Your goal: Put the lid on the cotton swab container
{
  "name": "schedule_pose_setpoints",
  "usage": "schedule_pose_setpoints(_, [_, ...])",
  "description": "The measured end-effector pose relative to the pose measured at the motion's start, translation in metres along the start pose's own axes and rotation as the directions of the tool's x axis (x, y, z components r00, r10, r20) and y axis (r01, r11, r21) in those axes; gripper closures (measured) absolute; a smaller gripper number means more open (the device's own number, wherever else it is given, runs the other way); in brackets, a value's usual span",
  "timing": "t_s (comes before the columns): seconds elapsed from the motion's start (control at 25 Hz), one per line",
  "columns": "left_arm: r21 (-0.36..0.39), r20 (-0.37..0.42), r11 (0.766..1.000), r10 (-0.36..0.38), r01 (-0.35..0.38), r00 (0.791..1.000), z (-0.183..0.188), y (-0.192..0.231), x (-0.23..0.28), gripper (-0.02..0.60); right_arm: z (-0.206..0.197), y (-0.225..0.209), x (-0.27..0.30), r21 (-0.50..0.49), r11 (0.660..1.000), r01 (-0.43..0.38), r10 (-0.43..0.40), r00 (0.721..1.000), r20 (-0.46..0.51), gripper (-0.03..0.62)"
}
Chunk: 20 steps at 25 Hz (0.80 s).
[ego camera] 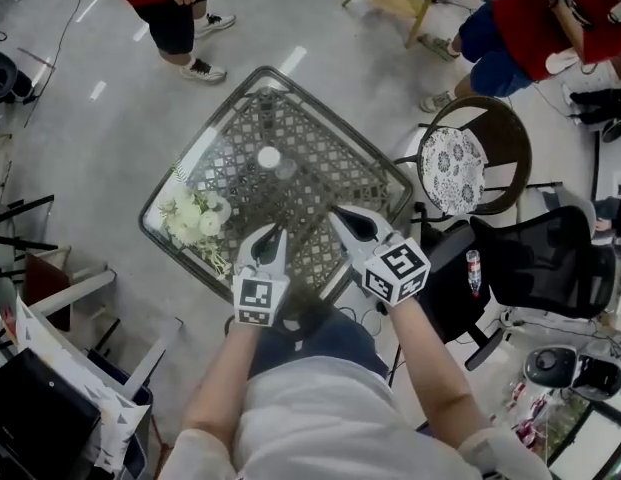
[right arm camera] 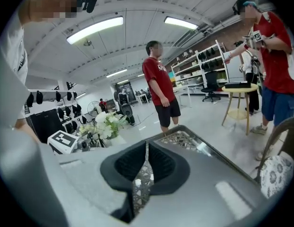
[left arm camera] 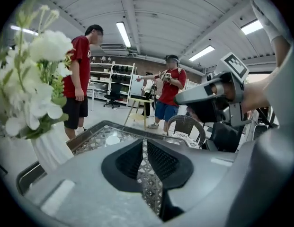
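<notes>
A small round white lid [ego camera: 269,157] lies on the glass-topped lattice table [ego camera: 320,148], near its middle. Just right of it a faint clear round container [ego camera: 287,171] stands on the glass. Both grippers hover over the table's near edge, well short of the lid. My left gripper [ego camera: 274,231] is shut with nothing in it, and its own view shows the jaws closed [left arm camera: 143,142] with the lid [left arm camera: 112,139] ahead on the left. My right gripper [ego camera: 336,213] is also shut and empty, its tips [right arm camera: 147,145] pointing across the table.
A white vase of white flowers [ego camera: 195,216] stands on the table's left corner, close to my left gripper. A wicker chair with a patterned cushion [ego camera: 453,168] and a black office chair [ego camera: 550,263] stand to the right. People stand beyond the table.
</notes>
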<state>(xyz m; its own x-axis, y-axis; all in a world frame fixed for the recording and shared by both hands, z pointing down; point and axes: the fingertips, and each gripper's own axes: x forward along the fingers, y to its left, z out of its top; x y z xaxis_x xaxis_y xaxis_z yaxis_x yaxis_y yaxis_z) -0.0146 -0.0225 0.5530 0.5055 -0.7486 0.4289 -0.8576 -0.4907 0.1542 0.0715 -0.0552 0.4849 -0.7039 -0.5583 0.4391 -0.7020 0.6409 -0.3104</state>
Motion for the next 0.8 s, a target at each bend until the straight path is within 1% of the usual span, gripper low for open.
schedule_pose_setpoints(0.08, [0.01,-0.02,1.0,0.002,-0.002,1.0,-0.011,0.005,0.013,0.546,-0.007,-0.01,0.014,0.011,1.0,0.012,-0.012,1.0,-0.02,0.576])
schedule_pose_setpoints(0.16, [0.016,-0.042,1.0,0.005,-0.004,0.999,-0.021,0.008,0.026,0.479,-0.014,-0.021,0.025,0.027,0.999,0.026,-0.025,0.999,-0.037,0.575])
schedule_pose_setpoints(0.2, [0.019,-0.051,1.0,0.008,-0.007,0.999,-0.026,0.01,0.032,0.46,-0.017,-0.026,0.031,0.036,0.999,0.031,-0.03,0.999,-0.044,0.575])
schedule_pose_setpoints(0.4, [0.034,-0.088,0.999,0.02,-0.017,0.996,-0.047,0.021,0.062,0.459,-0.036,-0.048,0.058,0.072,0.997,0.043,-0.037,0.996,-0.086,0.576])
schedule_pose_setpoints(0.64, [0.024,-0.184,1.0,0.019,-0.015,0.983,-0.082,0.035,0.089,0.423,-0.058,-0.061,0.09,0.077,0.997,0.018,-0.006,0.988,-0.153,0.575])
schedule_pose_setpoints(0.8, [0.023,-0.199,0.999,0.03,-0.026,0.979,-0.09,0.048,0.103,0.408,-0.071,-0.072,0.111,0.083,0.997,-0.003,0.019,0.981,-0.192,0.576])
